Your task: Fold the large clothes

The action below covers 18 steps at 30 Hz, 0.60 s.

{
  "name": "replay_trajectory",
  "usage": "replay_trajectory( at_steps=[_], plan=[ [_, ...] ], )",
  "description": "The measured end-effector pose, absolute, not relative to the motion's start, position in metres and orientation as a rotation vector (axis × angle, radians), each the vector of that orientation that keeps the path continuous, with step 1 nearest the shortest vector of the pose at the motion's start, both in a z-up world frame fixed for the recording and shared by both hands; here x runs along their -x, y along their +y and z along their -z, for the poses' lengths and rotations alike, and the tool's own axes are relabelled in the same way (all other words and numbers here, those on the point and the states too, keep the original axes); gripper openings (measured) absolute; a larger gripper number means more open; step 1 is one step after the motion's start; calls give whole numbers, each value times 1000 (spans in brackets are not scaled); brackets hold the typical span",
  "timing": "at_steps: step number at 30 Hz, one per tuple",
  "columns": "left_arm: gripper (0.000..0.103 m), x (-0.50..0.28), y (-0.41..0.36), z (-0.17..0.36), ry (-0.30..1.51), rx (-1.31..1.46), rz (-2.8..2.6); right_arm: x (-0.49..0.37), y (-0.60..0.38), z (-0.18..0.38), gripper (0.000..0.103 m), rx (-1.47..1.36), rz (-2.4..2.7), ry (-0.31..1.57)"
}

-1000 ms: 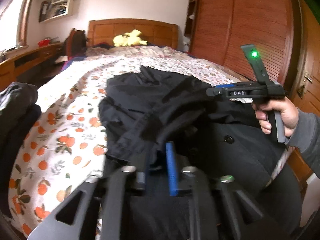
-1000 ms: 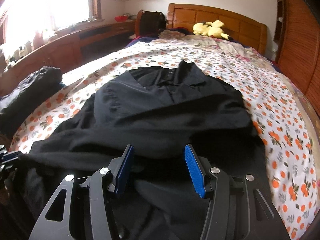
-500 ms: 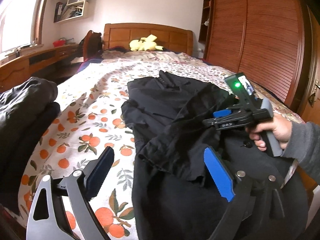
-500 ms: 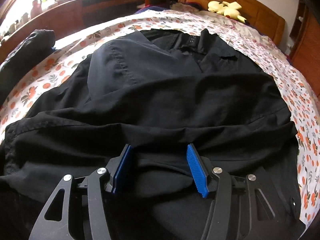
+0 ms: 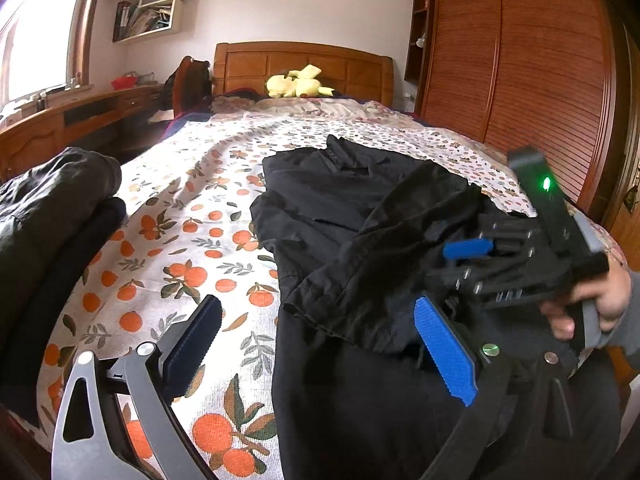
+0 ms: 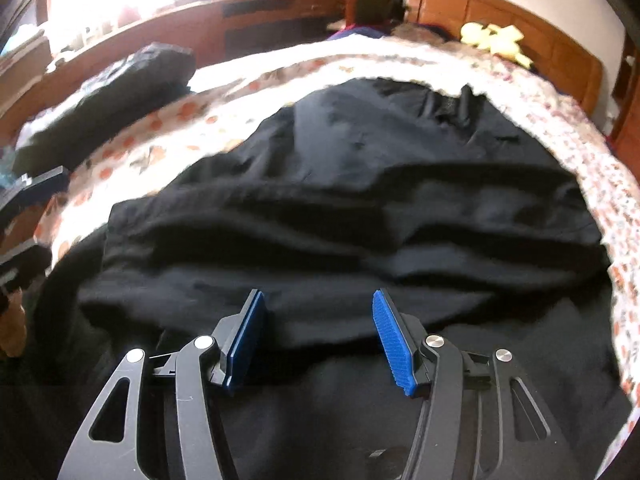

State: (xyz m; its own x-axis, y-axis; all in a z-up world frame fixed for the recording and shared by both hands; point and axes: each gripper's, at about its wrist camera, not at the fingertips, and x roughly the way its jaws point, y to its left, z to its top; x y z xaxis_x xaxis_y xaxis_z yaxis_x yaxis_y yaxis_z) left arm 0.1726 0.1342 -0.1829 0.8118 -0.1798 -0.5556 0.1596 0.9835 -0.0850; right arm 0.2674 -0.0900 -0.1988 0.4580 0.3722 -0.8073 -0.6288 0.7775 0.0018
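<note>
The bed (image 5: 168,248), under its orange-print sheet, stretches away ahead of both claws, and the big black garment (image 5: 344,200) lies across it, collar toward the headboard. One part looks done: a sleeve or side panel (image 5: 384,264) is turned in over the body and lies as a rumpled band straight ahead of the right claw (image 6: 318,332). The rest looks undone; the near hem still spreads flat under both tools, so I judge the lengthwise folds remain, and the band wants smoothing first.

Off to the left of the left claw (image 5: 320,344) sits a dark pile of clothes (image 5: 48,216), possibly finished pieces.

The left claw is spread wide, gripping nothing, one pad above the sheet and the other above the black cloth. The right claw also stands parted, empty, low over the fabric just short of the folded band.
</note>
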Motion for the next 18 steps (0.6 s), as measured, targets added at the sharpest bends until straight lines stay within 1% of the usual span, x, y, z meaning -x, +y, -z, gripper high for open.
replay_trajectory(
  at_steps=[3, 5, 8, 13, 18],
  plan=[
    [98, -175, 133, 186, 606, 31, 172, -262, -90, 200, 54, 324, -619, 886],
    [98, -176, 131, 187, 612, 29, 164, -263, -98, 194, 54, 266, -631, 890],
    [98, -175, 128, 190, 624, 26, 154, -258, -109, 183, 54, 255, -626, 863],
    [98, -169, 119, 195, 646, 24, 133, -245, -145, 164, 54, 229, -617, 823],
    [98, -162, 108, 199, 668, 10, 120, -231, -193, 160, 54, 217, -563, 810]
  ],
)
